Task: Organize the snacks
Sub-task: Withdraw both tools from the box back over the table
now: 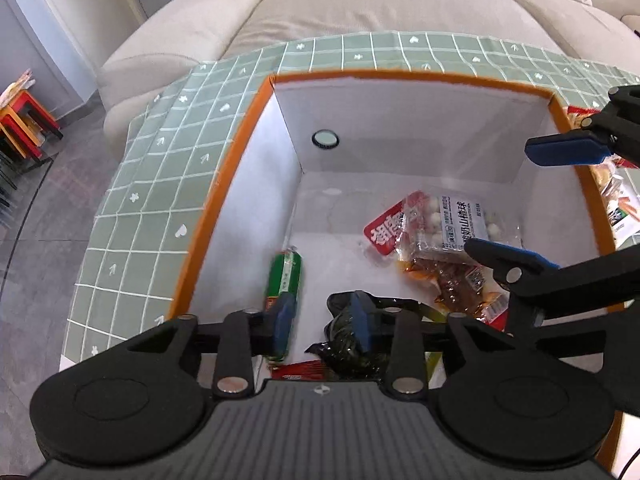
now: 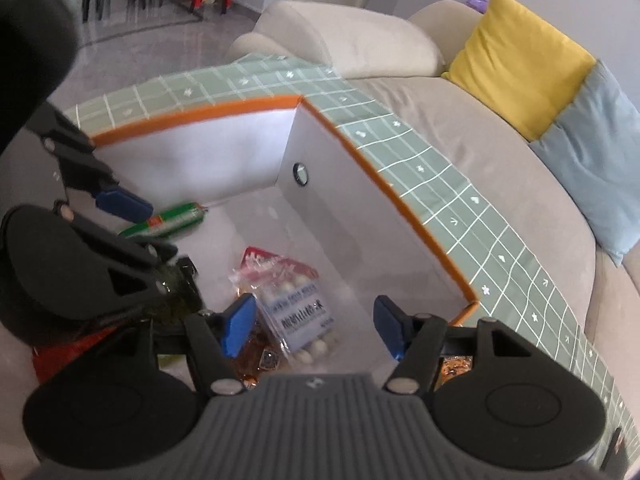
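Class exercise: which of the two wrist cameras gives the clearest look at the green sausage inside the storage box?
The right wrist view: the green sausage lies almost wholly in sight on the box floor, only its near end behind the left gripper. In the left wrist view the sausage is foreshortened, its lower end behind a blue finger pad.

Below the left gripper (image 1: 322,326) we see only a strip of a red packet (image 1: 304,370); the gripper's body hides the rest. The dark green packet (image 1: 352,344) lies partly behind one of its fingers. Beyond the right gripper (image 1: 532,208), snack bags (image 1: 612,196) outside the box's orange rim (image 1: 580,184) are cut by the picture's edge. Between the right jaws, the print on the white-ball packet (image 2: 298,312) is too blurred for us to read.
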### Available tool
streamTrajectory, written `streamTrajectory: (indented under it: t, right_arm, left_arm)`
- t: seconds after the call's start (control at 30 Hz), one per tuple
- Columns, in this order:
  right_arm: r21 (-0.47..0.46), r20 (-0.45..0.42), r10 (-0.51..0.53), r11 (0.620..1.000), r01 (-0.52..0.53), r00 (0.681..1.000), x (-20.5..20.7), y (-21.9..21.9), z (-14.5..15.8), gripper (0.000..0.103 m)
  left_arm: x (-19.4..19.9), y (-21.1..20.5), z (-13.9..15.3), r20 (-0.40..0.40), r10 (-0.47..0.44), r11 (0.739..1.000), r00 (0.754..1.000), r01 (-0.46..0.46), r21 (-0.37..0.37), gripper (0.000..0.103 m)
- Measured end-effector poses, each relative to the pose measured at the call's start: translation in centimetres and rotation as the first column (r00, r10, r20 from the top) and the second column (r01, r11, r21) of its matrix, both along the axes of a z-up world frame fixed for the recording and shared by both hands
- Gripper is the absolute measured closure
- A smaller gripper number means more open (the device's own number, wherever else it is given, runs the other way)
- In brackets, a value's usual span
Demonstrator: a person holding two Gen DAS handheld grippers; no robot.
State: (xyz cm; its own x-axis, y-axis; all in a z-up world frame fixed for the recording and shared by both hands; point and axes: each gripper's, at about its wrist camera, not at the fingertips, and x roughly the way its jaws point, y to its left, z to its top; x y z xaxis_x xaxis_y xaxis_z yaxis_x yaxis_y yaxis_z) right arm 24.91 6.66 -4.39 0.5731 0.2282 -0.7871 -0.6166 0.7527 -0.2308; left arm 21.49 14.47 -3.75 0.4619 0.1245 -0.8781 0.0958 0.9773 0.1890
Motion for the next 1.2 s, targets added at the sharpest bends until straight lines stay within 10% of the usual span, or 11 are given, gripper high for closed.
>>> streamTrajectory:
  t: [0.13,0.7,1.2]
  right_arm:
    - [0.041,0.033,-0.047,0.998,0.046,0.998,-0.7,-1.2,1.2,0.027]
    - [0.312,0.115,-0.356,0.899,0.306,0.927,-7.1,-12.1,6.1,0.016]
    - [0.326,0.106,-0.598,0.776,0.54,0.795,-15.5,-23.9,2.2,0.016]
  left_arm:
    - [-0.7,0.1,1.4,0.033,0.024,1.0,0.999,-0.024,-0.018,0.041]
    - [-7.0,-5.6,8.4,0.3,0.031,0.979,0.953,0.031,-0.199,0.036]
    - [-11.0,-16.2,5.2,0.344,-0.139,0.951,0.928,0.222,-0.215,0.035]
